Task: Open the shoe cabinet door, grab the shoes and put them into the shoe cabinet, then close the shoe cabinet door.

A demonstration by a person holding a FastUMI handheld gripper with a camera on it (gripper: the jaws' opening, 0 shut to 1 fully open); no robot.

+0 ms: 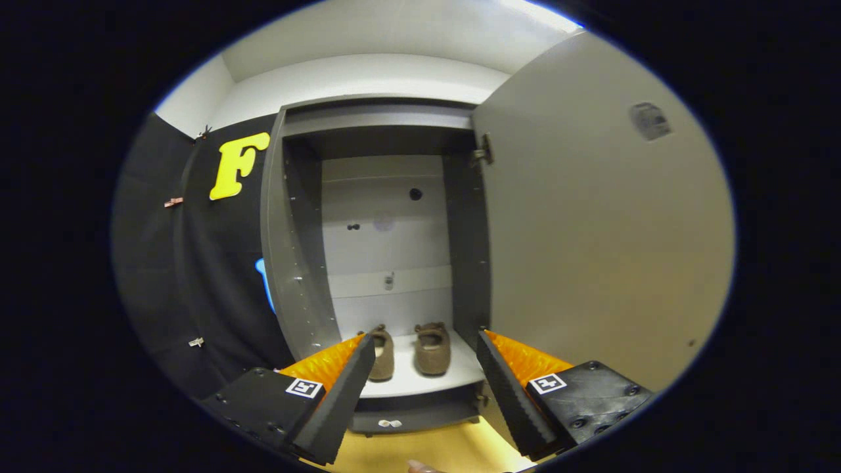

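Tool (pixel 426 351) held back from the shoe cabinet (pixel 295 263), fingers spread wide and gripping nothing. The shoes (pixel 410 351) sit side by side on the lower shelf (pixel 420 381), beyond the fingertips, so placing looks done. The door (pixel 591 230) stands swung open to the right, likely the next target. Nothing blocks its swing; the floor (pixel 420 450) lies below.

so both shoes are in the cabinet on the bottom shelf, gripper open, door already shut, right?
Not shut. The gripper view shows the door swung wide open. The rest holds: both shoes sit on the cabinet's bottom shelf, and the hand-held gripper is open, holding nothing.
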